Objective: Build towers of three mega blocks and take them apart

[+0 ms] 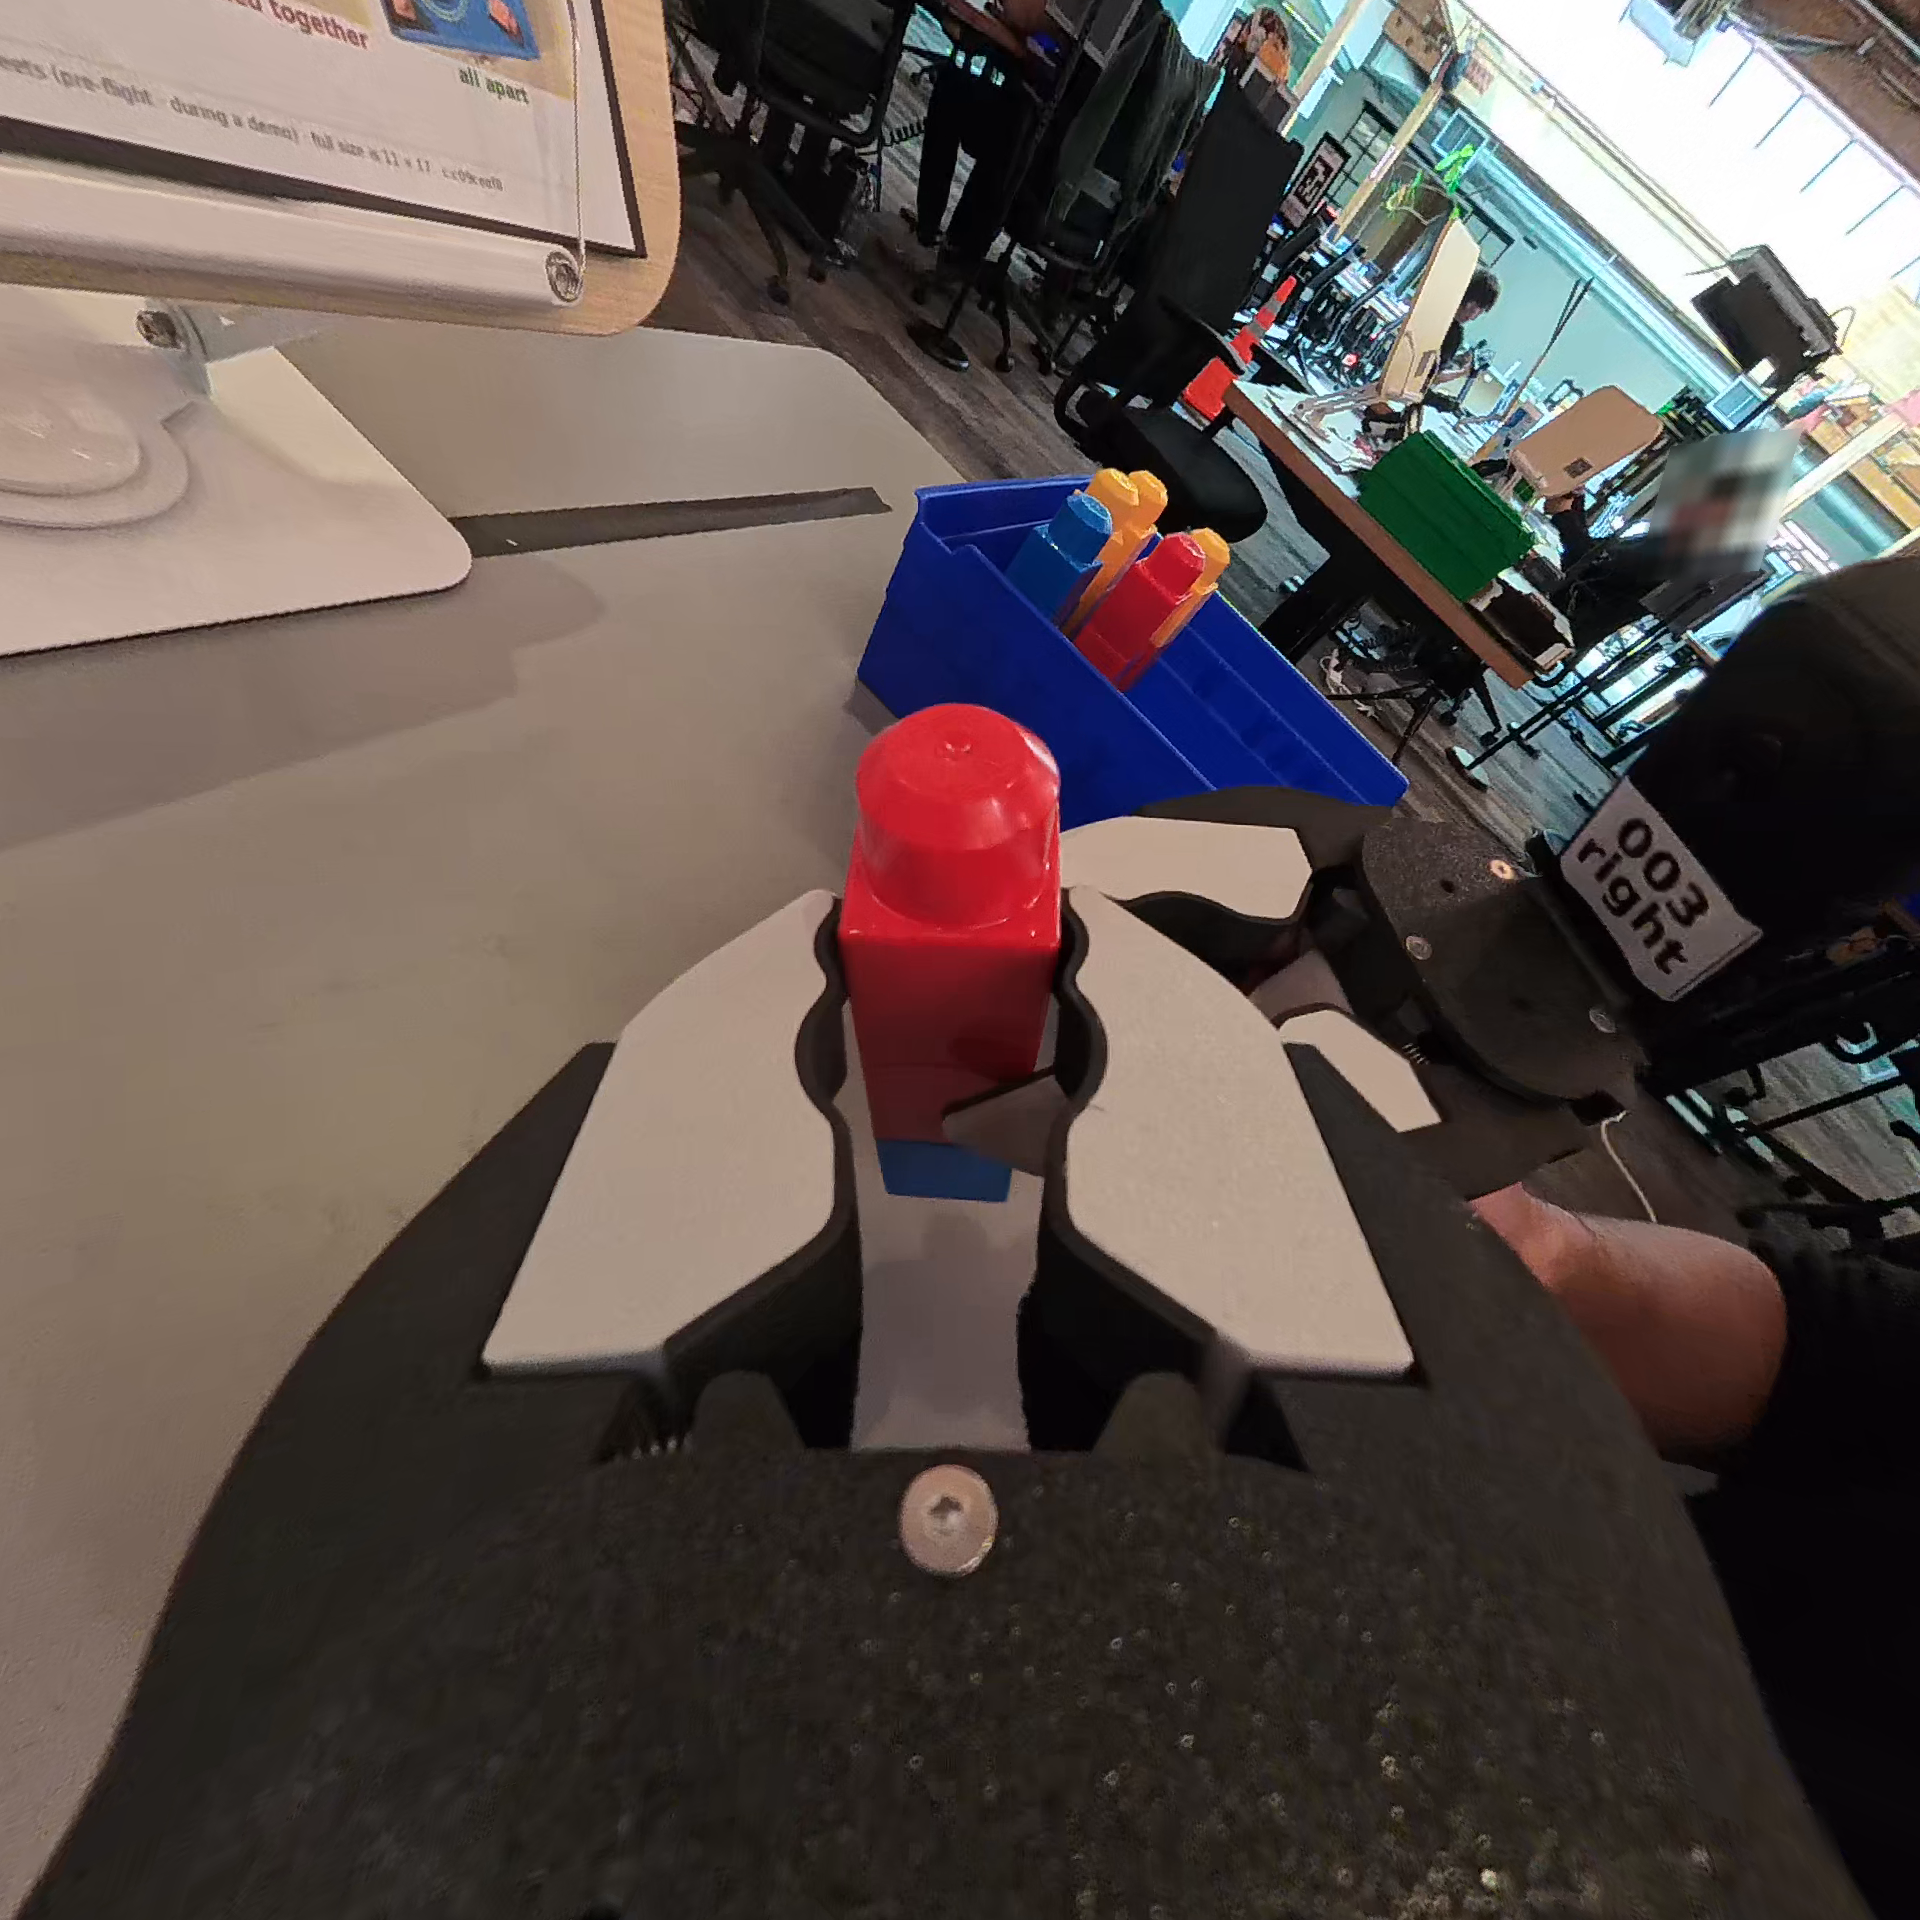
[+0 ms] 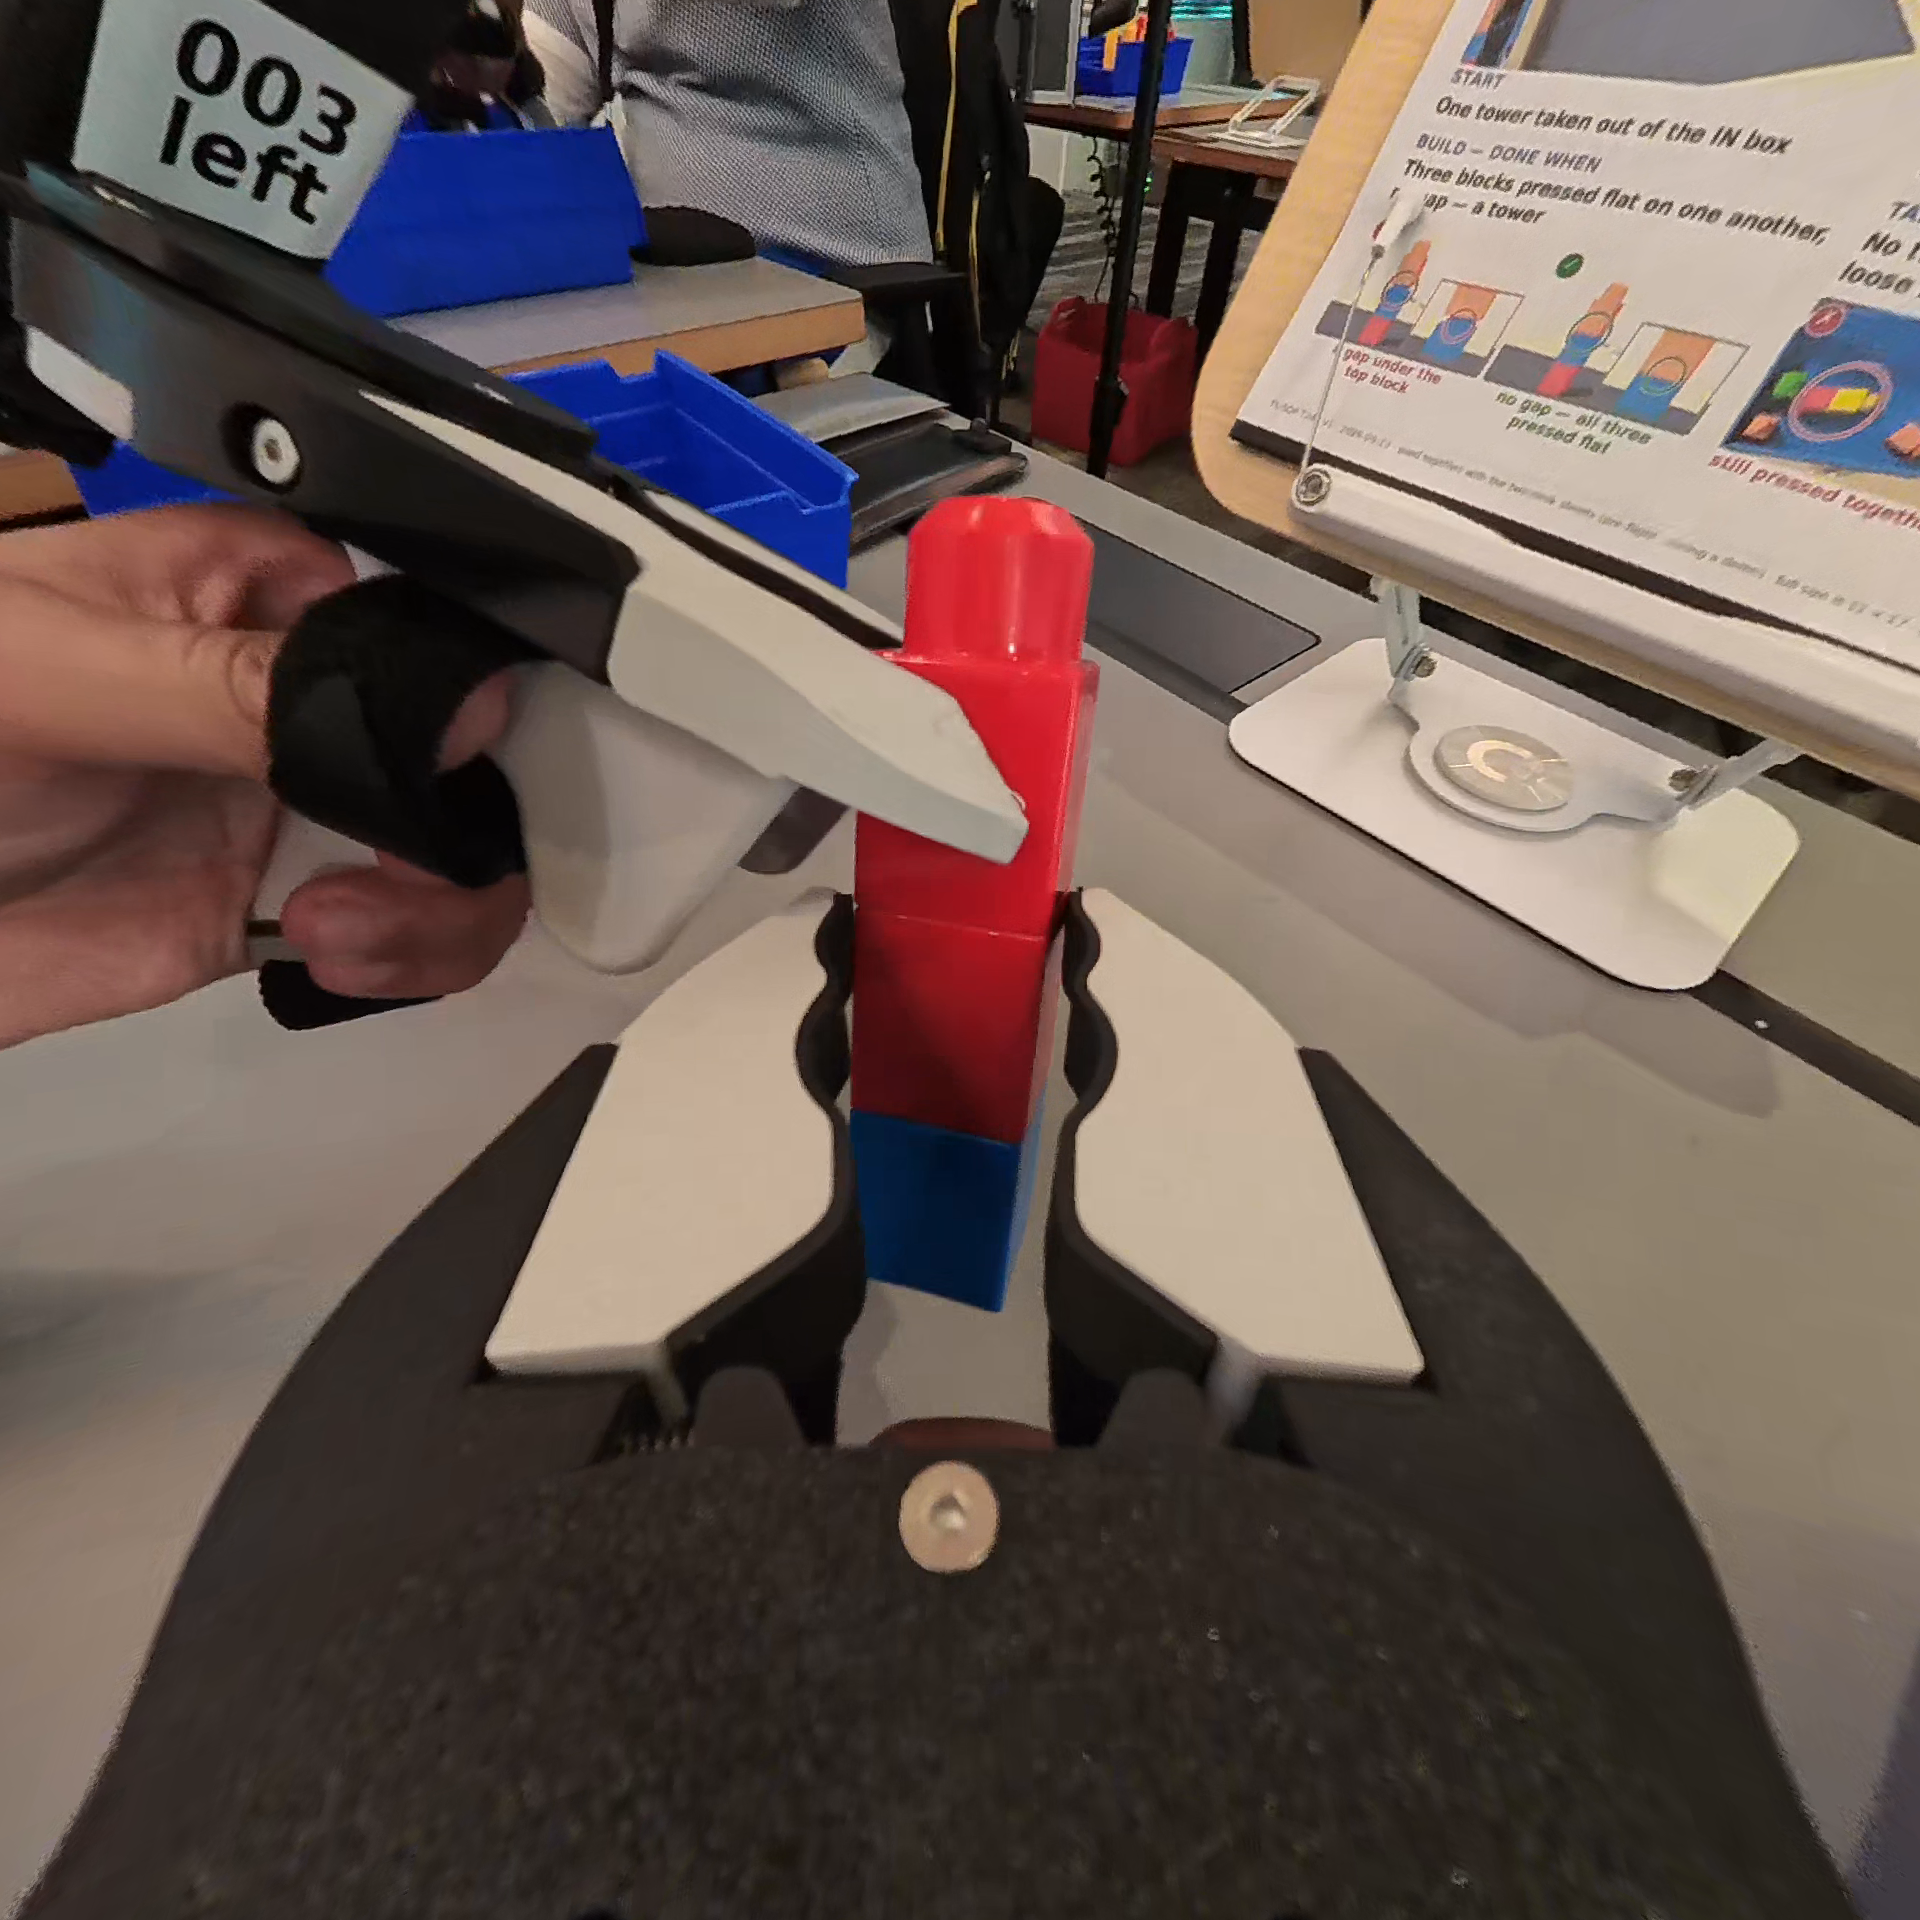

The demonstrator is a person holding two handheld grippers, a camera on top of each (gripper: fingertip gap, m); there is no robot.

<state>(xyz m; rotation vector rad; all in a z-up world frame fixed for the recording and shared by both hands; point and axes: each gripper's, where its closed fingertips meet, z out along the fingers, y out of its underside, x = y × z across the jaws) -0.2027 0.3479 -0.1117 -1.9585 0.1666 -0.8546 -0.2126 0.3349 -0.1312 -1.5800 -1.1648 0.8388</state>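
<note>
A tower of three mega blocks stands upright over the grey table (image 2: 1455, 1195): a red top block (image 2: 987, 727), a red middle block (image 2: 945, 1029) and a blue bottom block (image 2: 935, 1216). My right gripper (image 2: 951, 935) is shut on the red middle block. My left gripper (image 1: 951, 935) is shut on the red top block (image 1: 951, 987), with the blue block (image 1: 940, 1169) showing below it. The left gripper's finger (image 2: 831, 727) comes in from the left across the top block. The right gripper's fingers (image 1: 1195, 862) show at right in the left wrist view. I cannot tell whether the blue block touches the table.
A blue bin (image 1: 997, 665) holding several stacked blocks (image 1: 1132, 582) sits behind the tower. An instruction board on a white stand (image 2: 1507, 831) stands at the table's far side. More blue bins (image 2: 727, 457) are at the back left. A hand (image 2: 156, 748) holds the left gripper. Less than 4 cm separates the two grippers' tips.
</note>
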